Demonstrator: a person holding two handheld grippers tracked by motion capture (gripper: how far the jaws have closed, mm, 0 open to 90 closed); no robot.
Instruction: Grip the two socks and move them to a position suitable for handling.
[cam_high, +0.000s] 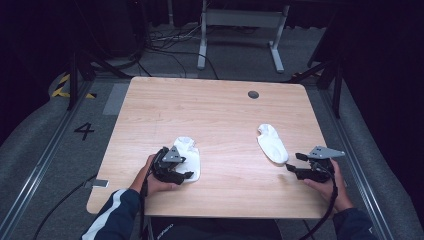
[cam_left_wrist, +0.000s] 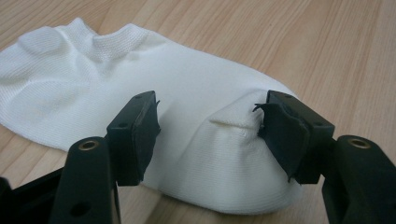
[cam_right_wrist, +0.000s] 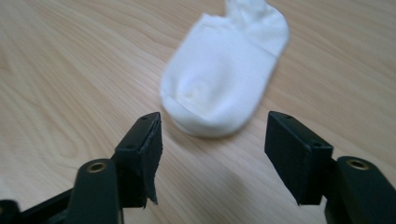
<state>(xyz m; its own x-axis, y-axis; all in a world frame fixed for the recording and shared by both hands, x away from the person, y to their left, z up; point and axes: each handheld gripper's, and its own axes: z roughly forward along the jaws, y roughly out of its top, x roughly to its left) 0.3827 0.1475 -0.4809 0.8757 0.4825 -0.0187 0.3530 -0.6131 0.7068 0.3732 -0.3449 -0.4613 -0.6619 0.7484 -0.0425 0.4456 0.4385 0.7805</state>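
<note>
Two white ankle socks lie flat on the wooden table (cam_high: 220, 105). The left sock (cam_high: 190, 149) sits at the front left, and my left gripper (cam_high: 184, 167) is lowered over its near end. In the left gripper view the jaws of that gripper (cam_left_wrist: 208, 126) straddle the toe of the sock (cam_left_wrist: 140, 74); a fold of fabric bulges up against the right pad (cam_left_wrist: 280, 135), while a gap remains at the other pad. The right sock (cam_high: 272, 142) lies at the right. My right gripper (cam_high: 294, 162) hovers just short of that sock's toe (cam_right_wrist: 224, 79), jaws apart (cam_right_wrist: 212, 140), nothing between them.
A dark round cable hole (cam_high: 253, 94) sits near the table's far edge. Beyond the table stands a white desk frame (cam_high: 240, 30) with cables on the grey floor. Bare wood lies between the two socks.
</note>
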